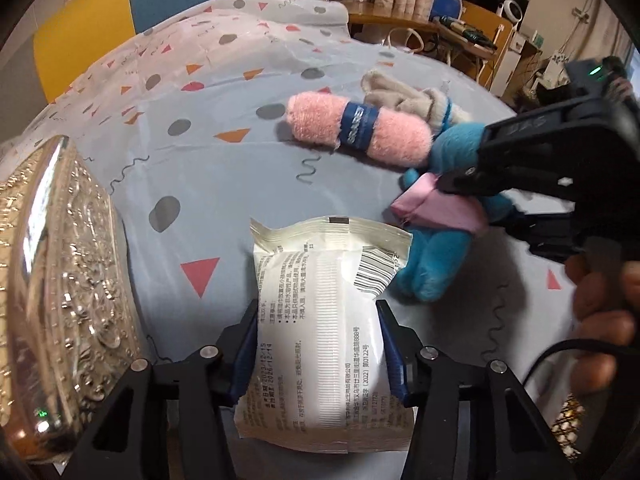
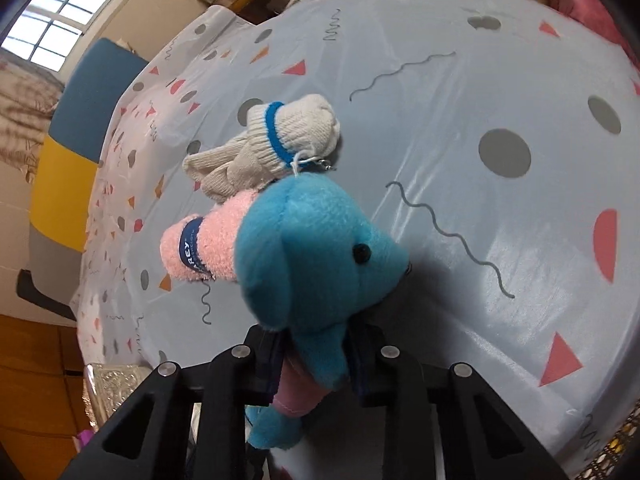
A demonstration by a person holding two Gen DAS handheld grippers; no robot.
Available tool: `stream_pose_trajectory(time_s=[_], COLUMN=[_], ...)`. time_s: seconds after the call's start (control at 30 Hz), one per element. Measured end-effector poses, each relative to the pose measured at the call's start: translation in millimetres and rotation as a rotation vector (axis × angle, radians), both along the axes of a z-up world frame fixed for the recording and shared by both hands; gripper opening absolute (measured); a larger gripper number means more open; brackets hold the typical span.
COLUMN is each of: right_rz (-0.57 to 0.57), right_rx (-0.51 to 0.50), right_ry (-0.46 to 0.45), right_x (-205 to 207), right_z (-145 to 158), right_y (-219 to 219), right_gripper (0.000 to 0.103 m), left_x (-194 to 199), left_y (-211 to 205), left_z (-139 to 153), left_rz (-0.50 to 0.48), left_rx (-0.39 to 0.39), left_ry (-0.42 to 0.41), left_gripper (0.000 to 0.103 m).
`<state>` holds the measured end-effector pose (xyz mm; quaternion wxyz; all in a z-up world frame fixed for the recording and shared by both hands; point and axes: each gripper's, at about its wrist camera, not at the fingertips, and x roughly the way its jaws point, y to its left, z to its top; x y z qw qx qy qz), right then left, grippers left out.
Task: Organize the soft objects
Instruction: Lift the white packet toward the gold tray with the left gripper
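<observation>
My left gripper (image 1: 318, 354) is shut on a white printed soft packet (image 1: 324, 336) and holds it over the tablecloth. My right gripper (image 2: 316, 364) is shut on a blue plush toy (image 2: 316, 248) with a pink cloth piece (image 2: 298, 398); the right gripper (image 1: 460, 178) also shows in the left wrist view, clamped on the toy (image 1: 436, 264). A pink rolled towel (image 1: 358, 128) with a blue band lies beyond, also in the right wrist view (image 2: 200, 248). A beige knitted glove (image 2: 272, 144) with a blue cuff lies behind it, also in the left wrist view (image 1: 404, 98).
A shiny silver embossed tray (image 1: 60, 288) stands at the left. The patterned blue-grey tablecloth (image 2: 480, 220) covers the table. Yellow and blue chairs (image 1: 132, 12) stand beyond the far edge. A cluttered wooden desk (image 1: 460, 28) is at the back right.
</observation>
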<state>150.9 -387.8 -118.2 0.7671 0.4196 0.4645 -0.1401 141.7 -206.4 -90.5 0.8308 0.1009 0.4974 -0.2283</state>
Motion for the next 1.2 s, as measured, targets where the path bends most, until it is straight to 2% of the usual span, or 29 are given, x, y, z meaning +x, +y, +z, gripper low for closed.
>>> stream_pose_trajectory(time_s=[0.33,0.47,0.57,0.73,0.9,1.2], right_rz=[0.011,0.048,0.069,0.075,0.113,0.134], right_rx=[-0.027,-0.096,-0.130,-0.134,-0.195,-0.240], right_ry=[0.002,0.011,0.013,0.020,0.050,0.061], right_x=[2.0,7.0,8.9,9.7,14.3,16.9], right_z=[-0.1,3.9,6.1,5.8,8.0,8.7], right_y=[2.7,9.2,13.2,13.4,21.7,27.4], right_gripper=[0.027,0.028,0.030,0.031,0.031,0.033], left_x=[-9.3,-14.5,-19.0,-33.5,-44.1,-57.2], left_y=[5.6,11.0,14.2,17.5,27.6,42.7], left_z=[26.8,38.7,48.5,75.2,99.4,125.0], left_rz=[0.002,0.006,0.006,-0.015,-0.008,0.002], left_rx=[0.002,-0.004,-0.028,-0.048,-0.083,-0.127], left_ry=[-0.072,-0.127,-0.141,-0.236,-0.294,-0.340], left_gripper=[0.054,0.054,0.054,0.054,0.054,0.054])
